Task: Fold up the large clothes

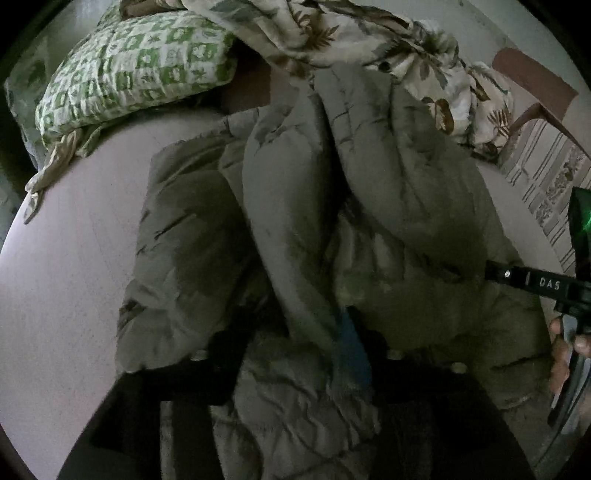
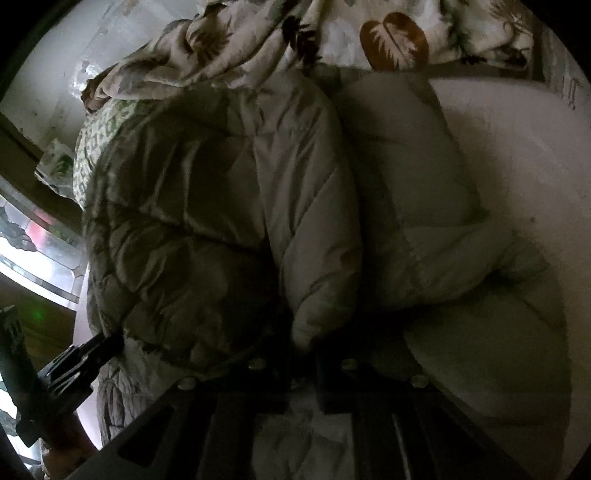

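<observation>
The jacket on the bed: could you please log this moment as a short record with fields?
garment: grey puffer jacket, bunched in thick folds, not flat
surface: pale bed sheet
left gripper: fingers pushed into jacket fabric; grip unclear
right gripper: fingers close together at the jacket's near edge; grip unclear
behind jacket: green checked pillow and leaf-print blanket
lighting: dim, detail near the fingers is lost

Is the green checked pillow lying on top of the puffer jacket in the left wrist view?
No. The pillow lies on the bed beyond the jacket.
</observation>
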### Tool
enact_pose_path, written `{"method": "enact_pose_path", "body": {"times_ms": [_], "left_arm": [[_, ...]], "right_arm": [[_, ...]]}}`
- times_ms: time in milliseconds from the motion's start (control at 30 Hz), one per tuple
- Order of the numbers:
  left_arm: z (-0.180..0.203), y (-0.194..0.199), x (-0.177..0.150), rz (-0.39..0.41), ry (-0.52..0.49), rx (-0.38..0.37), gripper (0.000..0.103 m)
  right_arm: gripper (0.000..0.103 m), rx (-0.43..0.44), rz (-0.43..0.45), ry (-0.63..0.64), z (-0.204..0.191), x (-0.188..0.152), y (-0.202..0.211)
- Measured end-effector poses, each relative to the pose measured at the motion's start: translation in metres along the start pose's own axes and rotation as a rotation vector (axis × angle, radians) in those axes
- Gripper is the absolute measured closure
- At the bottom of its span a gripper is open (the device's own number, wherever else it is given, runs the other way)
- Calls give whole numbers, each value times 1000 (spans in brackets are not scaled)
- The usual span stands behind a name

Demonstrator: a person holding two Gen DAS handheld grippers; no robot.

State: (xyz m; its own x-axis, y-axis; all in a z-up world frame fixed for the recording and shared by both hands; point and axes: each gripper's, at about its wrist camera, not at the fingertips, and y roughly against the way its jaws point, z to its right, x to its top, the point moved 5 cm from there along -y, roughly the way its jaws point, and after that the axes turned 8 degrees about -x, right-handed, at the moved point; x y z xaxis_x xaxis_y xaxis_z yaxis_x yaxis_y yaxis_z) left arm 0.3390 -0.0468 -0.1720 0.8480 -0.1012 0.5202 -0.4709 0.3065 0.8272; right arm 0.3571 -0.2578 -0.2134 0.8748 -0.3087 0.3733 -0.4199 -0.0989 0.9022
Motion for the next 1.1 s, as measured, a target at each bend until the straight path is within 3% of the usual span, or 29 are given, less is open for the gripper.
{"method": "enact_pose_path", "body": {"times_ms": [133,167,233,267,300,500,633,767,867,1100], "left_arm": [[8,11,-7,-1,-44,18,40],[9,12,-8,-4,-53,20,40],[7,13,-5,-1,-56,24,40],[7,16,-4,5,-52,21,40],[7,19,-3,11,-47,16,40],[4,28,19,67,-26,45,38],[-1,10,35,69,-12,85,37],[-11,-30,32,-16,-5,110,34],[-5,-37,28,0,-63,140,30],[-3,-21,23,10,-55,129,30]], "right_arm": [[84,-46,27,48,-7,-3,21],[78,-59,27,57,-9,-3,25],[44,-90,30,62,-9,-3,32],[6,-90,37,60,-10,-2,35],[1,-80,55,56,-11,-2,40],[1,-114,105,85,-19,2,58],[1,-150,126,45,-16,19,44],[1,-241,52,75,-18,24,2],[1,-275,1,100,-14,17,-24],[0,-226,23,77,-7,13,-2]]}}
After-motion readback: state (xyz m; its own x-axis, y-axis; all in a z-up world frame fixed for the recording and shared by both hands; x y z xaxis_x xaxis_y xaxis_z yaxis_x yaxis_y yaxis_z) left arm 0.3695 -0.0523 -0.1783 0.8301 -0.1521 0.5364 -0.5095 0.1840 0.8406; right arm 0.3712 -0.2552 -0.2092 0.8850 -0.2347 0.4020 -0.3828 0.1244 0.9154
